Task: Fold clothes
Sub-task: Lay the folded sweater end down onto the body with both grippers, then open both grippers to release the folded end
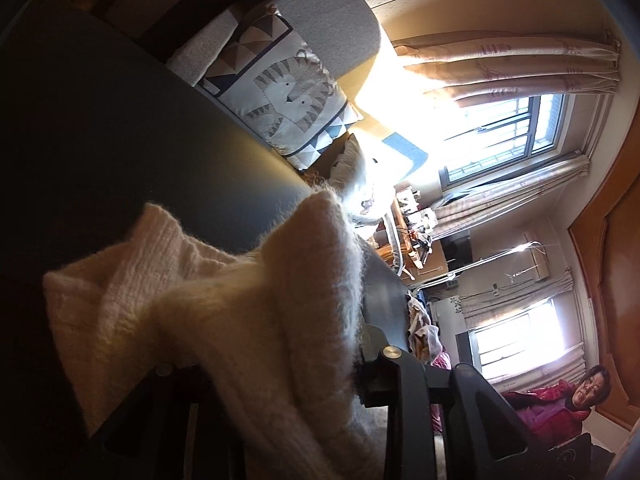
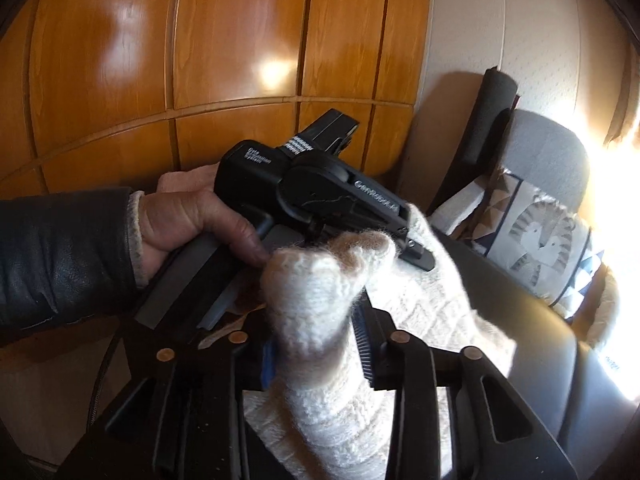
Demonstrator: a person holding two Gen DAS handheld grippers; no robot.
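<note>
**Cream knit sweater held at two points above the dark table**

Purpose of the hold. The cream knit sweater (image 2: pixel 320 312) is gathered into a raised bunch between both tools, with the remainder of the garment draped down onto the dark table (image 1: pixel 120 120). Lifting two points of one edge is judged to be the carrying phase of a fold: the held portion can be brought over the part that lies flat. The grippers are close together, so the fabric between them hangs slack and humped rather than taut.

Right gripper (image 2: pixel 320 352). The jaws stand partly apart. A thick column of knit passes between them, and the ribbed pad (image 2: pixel 364 344) lies against the fabric on one side. Whether both pads press firmly cannot be told; the grip looks loose (a release or re-grip is a reasonable reading, not a certainty).

Left gripper (image 2: pixel 416 254). In the right wrist view it is held by the person's left hand (image 2: pixel 188 224), with its tip resting at the top of the sweater bunch. In its own view, knit is draped across the finger area and hides the pads, so the jaw state cannot be told. The fabric does rise toward it, which suggests a hold.

Surroundings. A tiger-print cushion (image 1: pixel 288 96) sits on a grey chair (image 1: pixel 332 20) beyond the table.
</note>
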